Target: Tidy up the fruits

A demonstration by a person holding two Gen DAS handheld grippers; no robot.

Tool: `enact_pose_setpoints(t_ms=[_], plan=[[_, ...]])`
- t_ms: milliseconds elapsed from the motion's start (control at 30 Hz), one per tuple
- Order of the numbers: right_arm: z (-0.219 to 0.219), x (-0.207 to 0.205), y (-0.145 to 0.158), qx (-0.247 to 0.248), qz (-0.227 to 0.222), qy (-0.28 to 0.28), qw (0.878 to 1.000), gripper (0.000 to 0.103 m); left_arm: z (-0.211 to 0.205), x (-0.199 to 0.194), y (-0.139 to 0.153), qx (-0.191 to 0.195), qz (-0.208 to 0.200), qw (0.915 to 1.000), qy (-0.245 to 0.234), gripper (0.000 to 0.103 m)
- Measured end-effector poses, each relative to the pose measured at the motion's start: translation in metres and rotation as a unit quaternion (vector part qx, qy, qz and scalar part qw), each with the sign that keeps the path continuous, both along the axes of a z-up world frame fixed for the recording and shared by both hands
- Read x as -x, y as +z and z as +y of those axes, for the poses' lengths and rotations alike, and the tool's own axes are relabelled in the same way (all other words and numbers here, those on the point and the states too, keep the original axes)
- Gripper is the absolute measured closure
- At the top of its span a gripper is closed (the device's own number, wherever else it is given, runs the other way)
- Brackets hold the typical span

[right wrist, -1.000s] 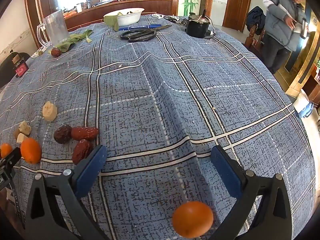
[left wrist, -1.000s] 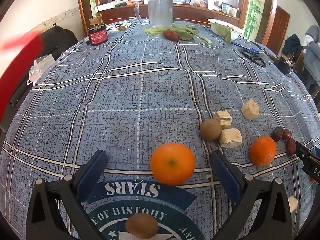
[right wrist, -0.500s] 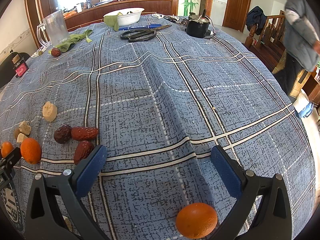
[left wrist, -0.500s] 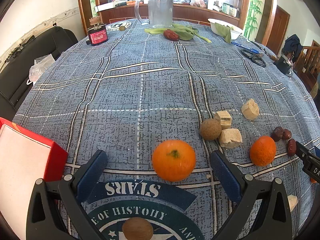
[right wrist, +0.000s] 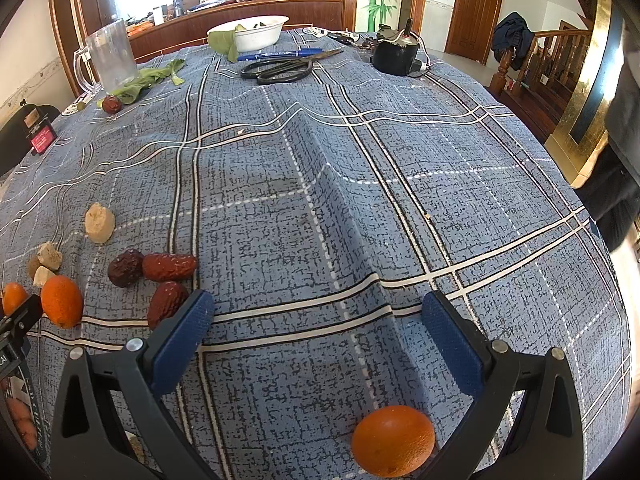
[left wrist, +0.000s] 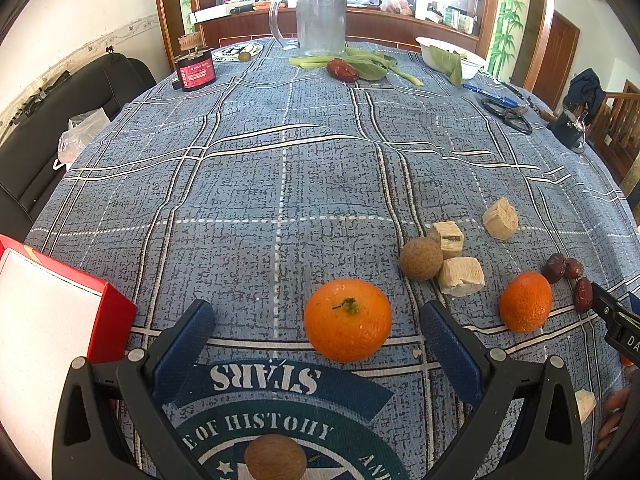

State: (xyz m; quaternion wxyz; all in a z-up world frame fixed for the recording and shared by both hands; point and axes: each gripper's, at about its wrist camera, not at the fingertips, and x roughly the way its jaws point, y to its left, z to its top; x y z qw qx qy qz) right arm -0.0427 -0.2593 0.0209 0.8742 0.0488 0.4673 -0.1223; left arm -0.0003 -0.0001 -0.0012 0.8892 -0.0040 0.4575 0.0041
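In the left wrist view the left gripper (left wrist: pixel 316 332) is spread wide, its blue pads (left wrist: pixel 182 344) low in the frame and pinching nothing. An orange (left wrist: pixel 347 319) sits on the blue plaid tablecloth (left wrist: pixel 280 184) between the pads, nearer the right one and touching neither. At the bottom centre a brown round fruit (left wrist: pixel 275 458) lies on the printed emblem of the cloth. A red box (left wrist: pixel 52 320) with a white top fills the lower left, just beside the left pad. To the right of centre a second brown round fruit (left wrist: pixel 421 258) touches two pale cut chunks (left wrist: pixel 460 276), with a third chunk farther right. A smaller orange (left wrist: pixel 525 301) lies at the right, next to three red dates (left wrist: pixel 568 274).

In the right wrist view the right gripper (right wrist: pixel 318 338) is also spread and empty. Another orange (right wrist: pixel 393 435) rests at the lower right, deep between the fingers near the right arm. One date (right wrist: pixel 166 304) lies just beside the left pad. Far back stand a clear jug (right wrist: pixel 110 56), a white bowl (right wrist: pixel 256 34), scissors (right wrist: pixel 280 70) and leafy greens (right wrist: pixel 148 80).
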Motion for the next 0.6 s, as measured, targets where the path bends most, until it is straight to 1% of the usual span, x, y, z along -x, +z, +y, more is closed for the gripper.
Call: enact_pose_setpoints(t_ms=[200, 267, 300, 367, 433, 467, 533, 600], plan=[[0.001, -0.003, 0.001, -0.002, 0.001, 0.007, 1.000, 0.000, 0.000, 0.002, 0.001, 0.001, 0.003, 1.0000, -0.003, 0.001], [0.000, -0.002, 0.005, -0.007, 0.011, 0.026, 1.000, 0.000, 0.001, 0.010, 0.010, 0.011, 0.006, 0.9998, -0.014, 0.003], [-0.002, 0.003, 0.010, -0.012, 0.009, 0.032, 0.999, 0.000, 0.003, 0.018, 0.016, 0.010, -0.006, 0.9998, -0.017, 0.003], [-0.007, 0.018, 0.027, -0.027, -0.029, 0.036, 0.999, 0.000, 0.008, 0.039, 0.030, -0.005, -0.036, 0.9992, -0.019, 0.003], [-0.003, 0.037, 0.041, -0.045, -0.065, 0.047, 0.996, 0.000, 0.013, 0.061, 0.043, -0.009, -0.052, 0.9980, -0.033, 0.003], [0.000, 0.047, 0.047, -0.061, -0.078, 0.060, 0.993, 0.000, 0.018, 0.069, 0.049, -0.010, -0.061, 0.9974, -0.037, 0.003], [0.008, 0.062, 0.055, -0.087, -0.088, 0.091, 0.988, 0.000, 0.026, 0.088, 0.058, -0.022, -0.081, 0.9959, -0.035, 0.003], [0.019, 0.076, 0.059, -0.103, -0.095, 0.118, 0.983, 0.000, 0.033, 0.102, 0.062, -0.021, -0.086, 0.9955, -0.034, 0.003]])
